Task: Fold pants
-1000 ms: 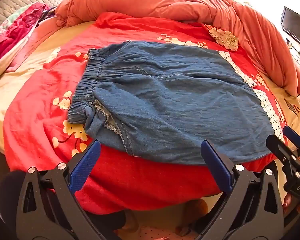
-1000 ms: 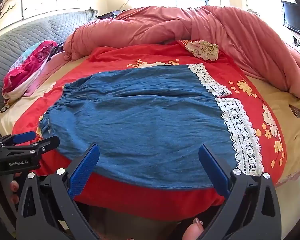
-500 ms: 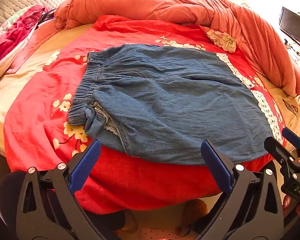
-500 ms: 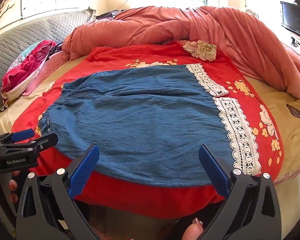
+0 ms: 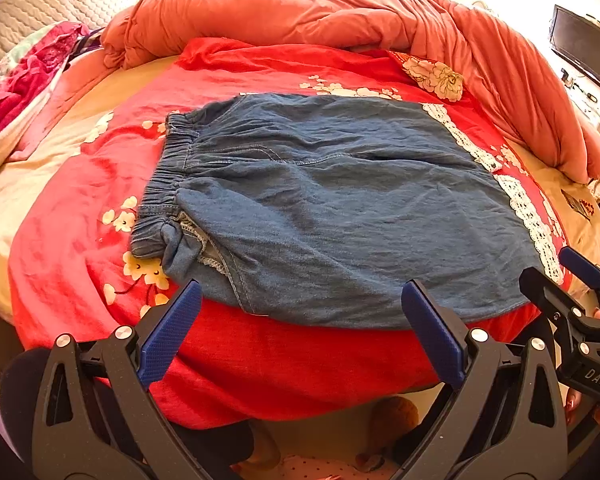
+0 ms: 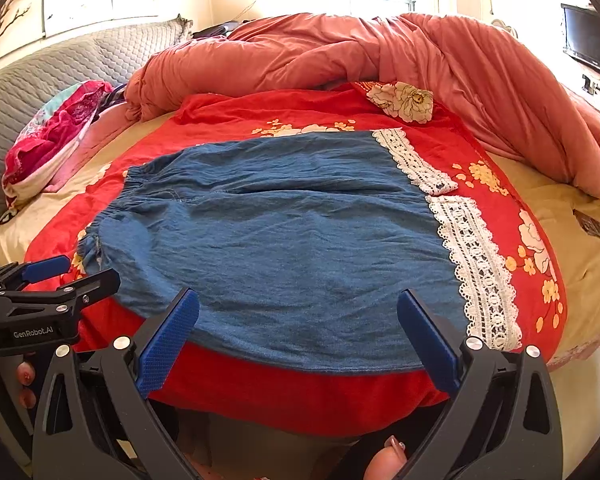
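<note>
The left tongs (image 5: 300, 332) stand spread wide with nothing between their blue pads, hovering just short of the near edge of the blue denim pants with white lace hems (image 5: 340, 208); the right tongs (image 6: 298, 336) are likewise released and empty, poised at that same near edge — each pair also shows at the margin of the other's view, the right tongs (image 5: 572, 280) beside the pants' lace end, the left tongs (image 6: 52, 276) beside the gathered elastic waistband (image 5: 160, 184). The pants lie flat and crosswise on a red floral bedspread (image 5: 260, 76), waistband to the left, lace hems (image 6: 476, 264) to the right, one waistband corner turned over on itself. Beyond the pants, a bunched salmon-pink quilt (image 6: 340, 52) runs along the far side of the bed; left of the pants sits a crumpled pink patterned garment (image 6: 56, 136) against a grey quilted headboard (image 6: 40, 76); far right of the pants, a dark flat screen (image 5: 584, 52).
</note>
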{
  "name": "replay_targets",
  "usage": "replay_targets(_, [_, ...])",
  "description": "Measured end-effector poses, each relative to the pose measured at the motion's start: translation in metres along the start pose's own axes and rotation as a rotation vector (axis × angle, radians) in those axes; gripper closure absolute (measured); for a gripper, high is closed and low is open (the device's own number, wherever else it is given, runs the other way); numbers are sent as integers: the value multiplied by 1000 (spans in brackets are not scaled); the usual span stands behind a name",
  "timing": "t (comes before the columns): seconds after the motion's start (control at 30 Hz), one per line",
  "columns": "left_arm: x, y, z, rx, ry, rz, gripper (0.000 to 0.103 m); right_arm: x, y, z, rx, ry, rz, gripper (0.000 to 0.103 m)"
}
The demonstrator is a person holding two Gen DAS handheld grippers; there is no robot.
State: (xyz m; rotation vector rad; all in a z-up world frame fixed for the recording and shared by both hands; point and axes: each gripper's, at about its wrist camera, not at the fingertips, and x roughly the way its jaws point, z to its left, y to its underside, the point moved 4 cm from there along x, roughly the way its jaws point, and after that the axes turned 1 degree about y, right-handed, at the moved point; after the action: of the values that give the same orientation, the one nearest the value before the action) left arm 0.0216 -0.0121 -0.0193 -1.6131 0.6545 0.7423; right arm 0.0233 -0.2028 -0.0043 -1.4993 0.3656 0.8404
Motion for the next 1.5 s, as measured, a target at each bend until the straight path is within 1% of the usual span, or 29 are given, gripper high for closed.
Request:
replay_targets(1.13, [0, -1, 0, 2, -9, -9, 9, 4, 1, 3, -4, -5, 4, 4])
replay_targets(1.3, [1, -5, 6, -5, -10, -11, 9, 5, -5, 4, -11, -11, -4, 4])
replay_targets(1.5, [6, -22, 17, -17, -1, -13, 9, 16, -26, 10, -31, -18, -20, 4])
